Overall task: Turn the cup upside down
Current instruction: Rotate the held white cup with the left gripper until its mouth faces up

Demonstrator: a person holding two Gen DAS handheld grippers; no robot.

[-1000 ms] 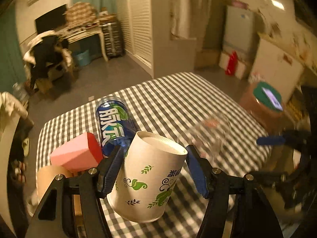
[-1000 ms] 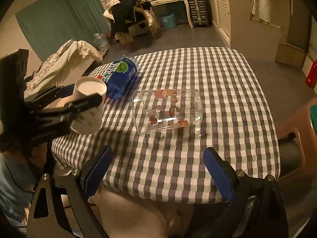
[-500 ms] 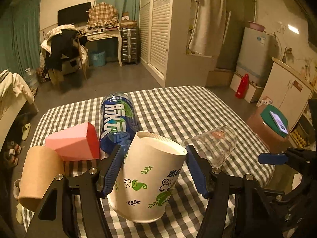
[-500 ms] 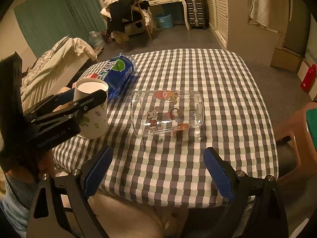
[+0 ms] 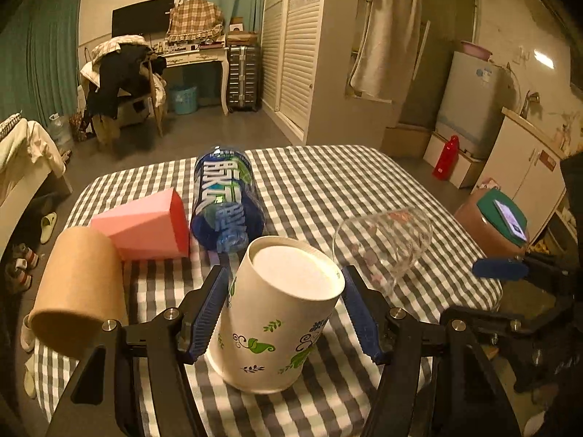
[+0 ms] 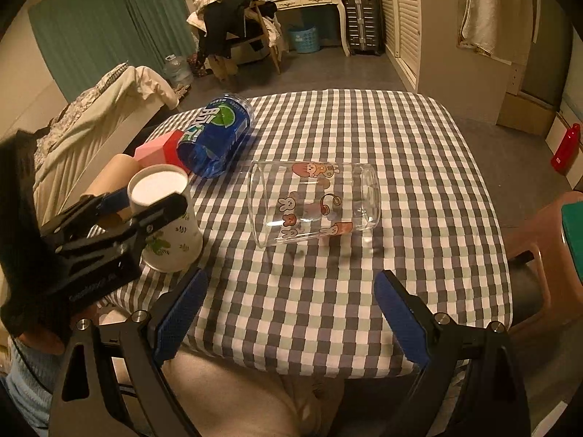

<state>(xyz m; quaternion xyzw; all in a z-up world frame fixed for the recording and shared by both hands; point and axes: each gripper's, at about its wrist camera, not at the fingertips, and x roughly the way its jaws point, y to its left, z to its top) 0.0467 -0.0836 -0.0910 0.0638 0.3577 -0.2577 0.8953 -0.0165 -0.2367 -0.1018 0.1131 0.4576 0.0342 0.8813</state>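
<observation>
A white paper cup with green leaf print (image 5: 277,324) stands upside down on the checked tablecloth, base up; it also shows in the right wrist view (image 6: 165,218). My left gripper (image 5: 286,313) brackets it with blue pads on both sides, small gaps visible, so it looks open. My right gripper (image 6: 288,317) is open and empty over the table's near edge, in front of a clear glass cup with cartoon prints (image 6: 313,202) lying on its side.
A blue bottle (image 5: 224,200) lies on its side behind the paper cup. A pink box (image 5: 145,225) and a brown paper cup (image 5: 78,287) lie to the left. The table (image 6: 400,153) drops off on all sides; a stool (image 5: 492,225) stands right.
The paper cup has come down from a tilted, lifted hold to standing base-up on the cloth. The left pads have parted from it slightly. The right gripper stayed open.
</observation>
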